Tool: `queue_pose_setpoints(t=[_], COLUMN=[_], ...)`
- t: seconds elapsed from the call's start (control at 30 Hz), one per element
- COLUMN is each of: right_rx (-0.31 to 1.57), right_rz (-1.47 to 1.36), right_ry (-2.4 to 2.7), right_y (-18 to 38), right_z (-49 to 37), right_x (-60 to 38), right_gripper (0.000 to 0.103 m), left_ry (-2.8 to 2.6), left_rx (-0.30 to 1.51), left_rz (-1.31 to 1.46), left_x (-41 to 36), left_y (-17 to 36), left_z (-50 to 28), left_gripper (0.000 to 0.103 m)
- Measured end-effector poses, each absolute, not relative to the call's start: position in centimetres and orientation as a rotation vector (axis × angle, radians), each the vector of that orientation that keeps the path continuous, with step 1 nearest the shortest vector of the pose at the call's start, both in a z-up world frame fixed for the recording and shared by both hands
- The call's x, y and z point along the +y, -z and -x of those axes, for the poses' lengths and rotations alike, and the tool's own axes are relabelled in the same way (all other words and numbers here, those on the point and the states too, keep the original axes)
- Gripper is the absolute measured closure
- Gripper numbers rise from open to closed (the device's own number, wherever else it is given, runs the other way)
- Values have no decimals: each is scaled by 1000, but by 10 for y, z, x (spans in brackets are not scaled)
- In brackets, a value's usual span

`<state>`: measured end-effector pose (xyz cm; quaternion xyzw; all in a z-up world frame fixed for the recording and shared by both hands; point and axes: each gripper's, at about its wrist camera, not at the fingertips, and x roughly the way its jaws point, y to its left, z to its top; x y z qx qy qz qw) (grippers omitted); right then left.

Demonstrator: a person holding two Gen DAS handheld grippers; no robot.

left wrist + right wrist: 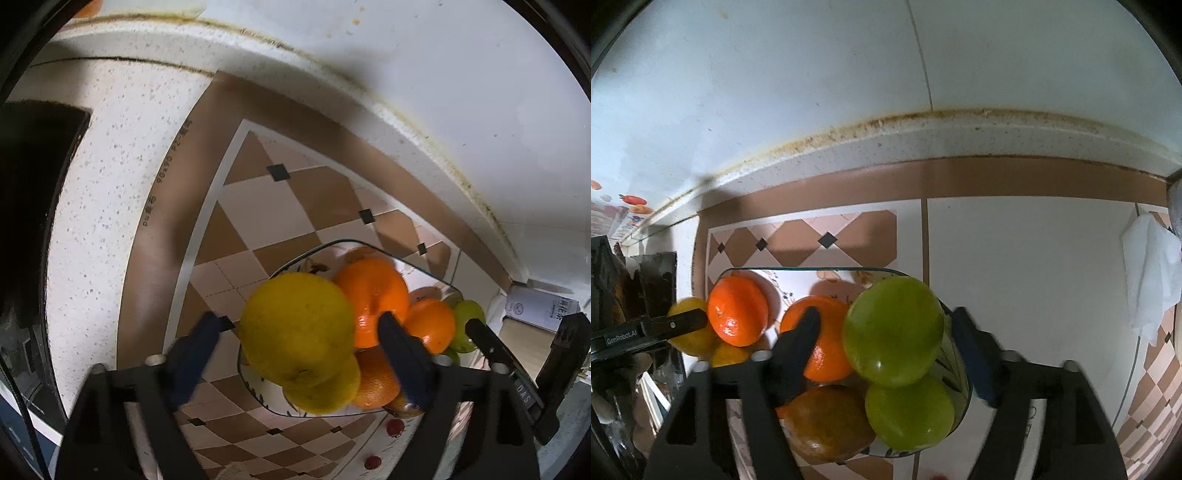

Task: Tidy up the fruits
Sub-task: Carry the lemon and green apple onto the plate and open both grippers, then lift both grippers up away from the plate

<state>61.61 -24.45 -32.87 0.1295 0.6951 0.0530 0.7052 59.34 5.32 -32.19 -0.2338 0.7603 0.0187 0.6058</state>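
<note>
In the lower middle of both wrist views sits a clear glass plate with a painted fruit pattern (325, 247), resting on a countertop mat of brown and cream diamond tiles (258, 206) close to the stained white wall (443, 74). The fruit is heaped on it rather than spread, which looks like the point of the task: gather everything in one dish.

The left gripper (299, 328) points steeply down with its dark blue fingers (199, 347) spread wide on either side of a large round yellow citrus fruit (295, 325). A gap shows beside the near finger, so the pads do not seem to press, and the fruit rests on a second yellow citrus (332, 391) beneath it; I judge it set down and let go, though fisheye blur leaves the far pad's contact uncertain. Bright orange mandarins (373, 291) crowd just behind.

The right gripper (886, 332) likewise stands apart around a smooth round green fruit (894, 328) stacked on another green fruit (908, 410) at the plate's right rim. One finger lies over an orange mandarin (823, 339), the other outside the rim. That top fruit sits near the edge, so it could roll off if nudged while withdrawing.

A crumpled white cloth (1152, 280) lies at the right edge of that view.
</note>
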Motion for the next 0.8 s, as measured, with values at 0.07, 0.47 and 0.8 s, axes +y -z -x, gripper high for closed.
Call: queue_pose_setpoints(t=[0.07, 0.47, 0.8], right_rx=[1545, 1485, 1372], right_rz=[-262, -116, -78], right_ry=[-113, -63, -40], right_y=[323, 280, 231], right_z=[-615, -571, -511], right_x=[-243, -230, -223], right_gripper=[21, 8, 8], left_ry=[-48, -74, -29], left_rx=[1750, 1650, 1394], left_rz=[515, 219, 40], left_x=[52, 31, 9], left_y=[316, 269, 205], left_z=[-594, -553, -493], left_gripper=[12, 11, 11])
